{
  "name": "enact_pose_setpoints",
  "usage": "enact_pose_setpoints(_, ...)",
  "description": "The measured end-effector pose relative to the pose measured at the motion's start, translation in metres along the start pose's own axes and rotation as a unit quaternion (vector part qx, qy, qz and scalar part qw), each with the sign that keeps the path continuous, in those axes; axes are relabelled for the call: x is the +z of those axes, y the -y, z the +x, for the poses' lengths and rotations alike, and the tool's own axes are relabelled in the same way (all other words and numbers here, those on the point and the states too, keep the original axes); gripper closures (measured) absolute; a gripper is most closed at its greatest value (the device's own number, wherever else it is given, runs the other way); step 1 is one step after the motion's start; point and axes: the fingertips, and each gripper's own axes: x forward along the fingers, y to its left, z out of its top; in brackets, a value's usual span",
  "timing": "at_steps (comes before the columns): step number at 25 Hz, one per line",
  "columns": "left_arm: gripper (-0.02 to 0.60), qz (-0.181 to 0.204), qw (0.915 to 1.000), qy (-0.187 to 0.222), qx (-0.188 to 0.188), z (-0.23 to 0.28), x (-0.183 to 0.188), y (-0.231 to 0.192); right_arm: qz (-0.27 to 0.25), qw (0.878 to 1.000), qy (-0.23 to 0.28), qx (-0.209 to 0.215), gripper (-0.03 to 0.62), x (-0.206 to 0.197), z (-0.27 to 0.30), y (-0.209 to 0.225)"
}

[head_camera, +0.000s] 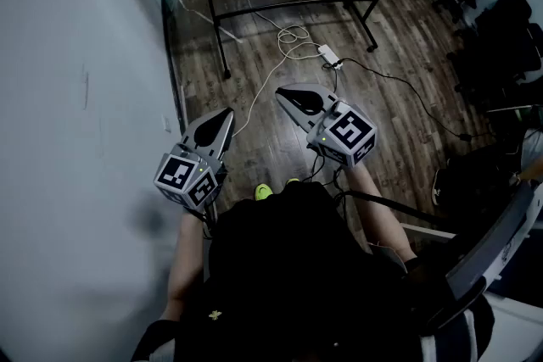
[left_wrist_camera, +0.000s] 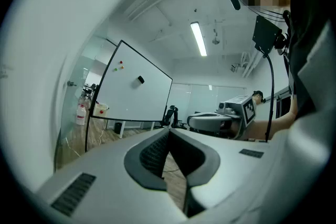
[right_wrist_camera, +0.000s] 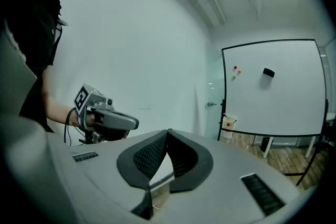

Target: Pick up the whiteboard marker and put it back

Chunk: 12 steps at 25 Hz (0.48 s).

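Hugging the white wall (head_camera: 76, 97) at the left, the left gripper (head_camera: 226, 111) is pointing ahead, jaws pressed together on nothing; just beside it the right gripper (head_camera: 281, 92) is doing likewise, over open wood floor (head_camera: 407, 30) strewn with a power strip (head_camera: 329, 56). Only the gripper views are showing the whiteboard (right_wrist_camera: 273, 89) face; no view is letting me tell where the whiteboard marker lies

The right claw (right_wrist_camera: 168, 132) fills the lower frame, its jaws pressed together with nothing between them. At middle left a person's hand holds the left claw (right_wrist_camera: 131, 123) before a white wall (right_wrist_camera: 157, 50). A whiteboard (right_wrist_camera: 283, 107) stands at the right, a dark eraser (right_wrist_camera: 268, 73) on it, over wood floor (right_wrist_camera: 286, 157).
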Motion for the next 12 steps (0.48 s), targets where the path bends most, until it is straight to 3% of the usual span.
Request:
enact_pose_setpoints(7, 0.549, -0.012, 0.9999, 0.01, 0.006, -0.003, 0.001, -0.006, 0.036, 0.999, 0.013, 0.022, 0.594, -0.004, 0.001, -0.004)
enact_pose_setpoints(12, 0.549, -0.022, 0.9996, 0.011, 0.01, -0.003, -0.002, -0.01, 0.015, 1.0, -0.008, 0.025, 0.594, -0.014, 0.004, -0.007)
